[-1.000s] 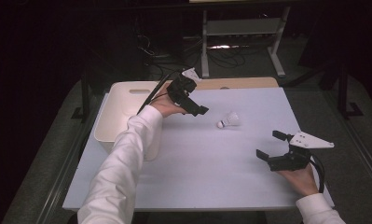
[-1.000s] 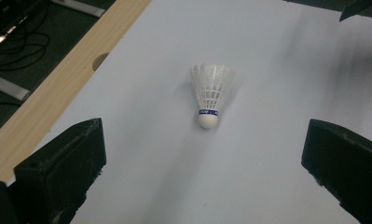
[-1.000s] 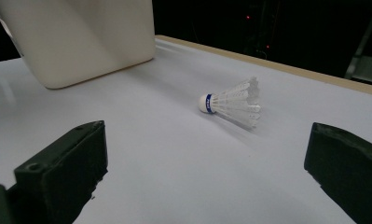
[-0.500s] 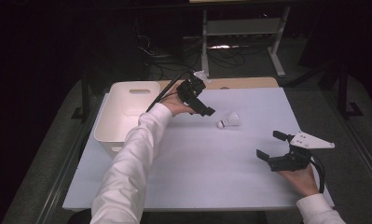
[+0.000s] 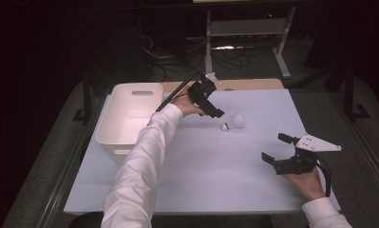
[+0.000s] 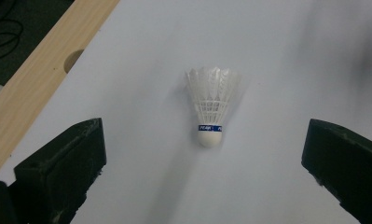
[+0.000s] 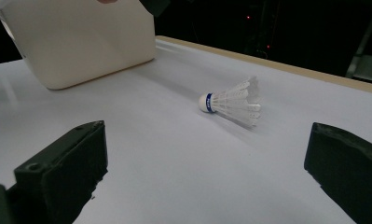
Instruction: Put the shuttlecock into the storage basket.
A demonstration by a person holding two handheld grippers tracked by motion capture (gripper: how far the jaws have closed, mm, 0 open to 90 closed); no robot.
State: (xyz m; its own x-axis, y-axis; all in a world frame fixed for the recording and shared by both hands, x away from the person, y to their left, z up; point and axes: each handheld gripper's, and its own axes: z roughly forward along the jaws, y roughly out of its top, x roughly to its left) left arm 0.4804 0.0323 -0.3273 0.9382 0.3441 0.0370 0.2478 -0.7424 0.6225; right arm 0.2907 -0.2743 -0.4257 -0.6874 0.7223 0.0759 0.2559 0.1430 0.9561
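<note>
A: Where do we have the shuttlecock (image 5: pixel 232 122)?

B: Lying on its side on the white tabletop (image 5: pixel 215 175), a bit past centre, around 1 o'clock from the middle in the high view. Cork end with the blue band faces the white bin (image 5: pixel 125 118), feathers away from it.

A: Left gripper (image 5: pixel 211 108)?

B: We see it held above the tabletop just at the shuttlecock's 10 o'clock, jaws wide apart, nothing in them. In the left gripper view the shuttlecock (image 6: pixel 212 106) sits between the jaws but farther out, untouched.

A: Right gripper (image 5: pixel 275 150)?

B: Near the tabletop's 4 o'clock corner, jaws spread wide, empty. Well apart from the shuttlecock (image 7: pixel 232 101); the bin (image 7: pixel 76 42) is behind it.
</note>
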